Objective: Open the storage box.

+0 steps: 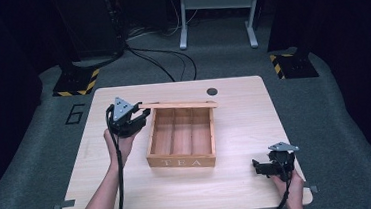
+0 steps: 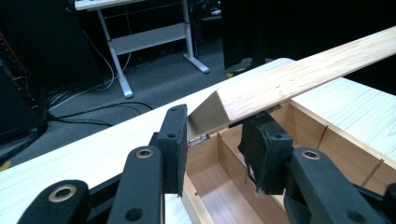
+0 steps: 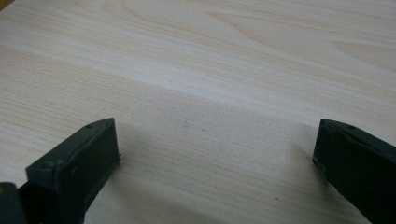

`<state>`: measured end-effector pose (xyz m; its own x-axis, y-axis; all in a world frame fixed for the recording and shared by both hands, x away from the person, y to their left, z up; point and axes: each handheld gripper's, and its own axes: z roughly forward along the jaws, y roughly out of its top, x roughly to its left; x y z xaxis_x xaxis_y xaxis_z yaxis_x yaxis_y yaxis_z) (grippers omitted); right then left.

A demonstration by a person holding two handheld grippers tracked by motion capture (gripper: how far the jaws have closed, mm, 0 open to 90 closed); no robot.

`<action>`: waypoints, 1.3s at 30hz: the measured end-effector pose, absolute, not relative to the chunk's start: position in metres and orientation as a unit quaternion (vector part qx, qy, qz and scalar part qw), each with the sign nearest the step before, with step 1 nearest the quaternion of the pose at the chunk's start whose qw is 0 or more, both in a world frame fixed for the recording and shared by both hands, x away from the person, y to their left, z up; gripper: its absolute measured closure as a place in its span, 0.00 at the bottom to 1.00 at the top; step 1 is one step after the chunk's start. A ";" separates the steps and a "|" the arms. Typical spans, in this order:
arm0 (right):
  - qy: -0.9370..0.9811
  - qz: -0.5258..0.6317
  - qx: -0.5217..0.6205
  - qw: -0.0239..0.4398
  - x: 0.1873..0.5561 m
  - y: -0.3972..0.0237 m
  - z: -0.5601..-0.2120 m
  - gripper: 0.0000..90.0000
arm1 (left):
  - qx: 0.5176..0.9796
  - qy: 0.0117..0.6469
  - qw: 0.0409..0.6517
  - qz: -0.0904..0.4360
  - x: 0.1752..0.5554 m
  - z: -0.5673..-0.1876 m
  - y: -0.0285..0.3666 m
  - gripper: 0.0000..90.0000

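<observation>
Tea box [image 1: 181, 137] sits mid-table with its hinged lid [image 2: 299, 81] raised, because my left gripper [image 2: 219, 140] is clamped on the lid's corner to swing it, while my right gripper [image 3: 215, 154] rests near the table [image 3: 210, 70] edge, jaws spread and empty.

the left gripper [image 1: 142, 117] is held up in the left hand [image 1: 118, 145], arm reaching in from the bottom. its jaws are closed tight on the lid [image 2: 299, 81]. the right gripper [image 1: 259, 168] sits low in the right hand [image 1: 290, 184], pointing left. its jaws are wide apart, nothing between them.
</observation>
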<state>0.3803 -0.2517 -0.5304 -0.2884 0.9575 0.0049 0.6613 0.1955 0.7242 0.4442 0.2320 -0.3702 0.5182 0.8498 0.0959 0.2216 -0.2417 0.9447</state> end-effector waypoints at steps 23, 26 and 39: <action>0.737 0.317 0.550 0.232 0.380 -0.252 -0.530 0.00 | 0.722 0.372 0.491 0.315 0.446 -0.368 0.233 0.68; 0.737 0.317 0.550 0.232 0.380 -0.252 -0.530 0.00 | 0.722 0.372 0.490 0.316 0.447 -0.367 0.233 0.68; 0.735 0.319 0.550 0.234 0.380 -0.251 -0.531 0.00 | 0.722 0.374 0.489 0.315 0.447 -0.367 0.232 0.68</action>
<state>0.3802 -0.2514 -0.5307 -0.2854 0.9584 0.0064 0.6590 0.1913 0.7274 0.4468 0.2324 -0.3666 0.5218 0.8483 0.0898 0.2315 -0.2421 0.9422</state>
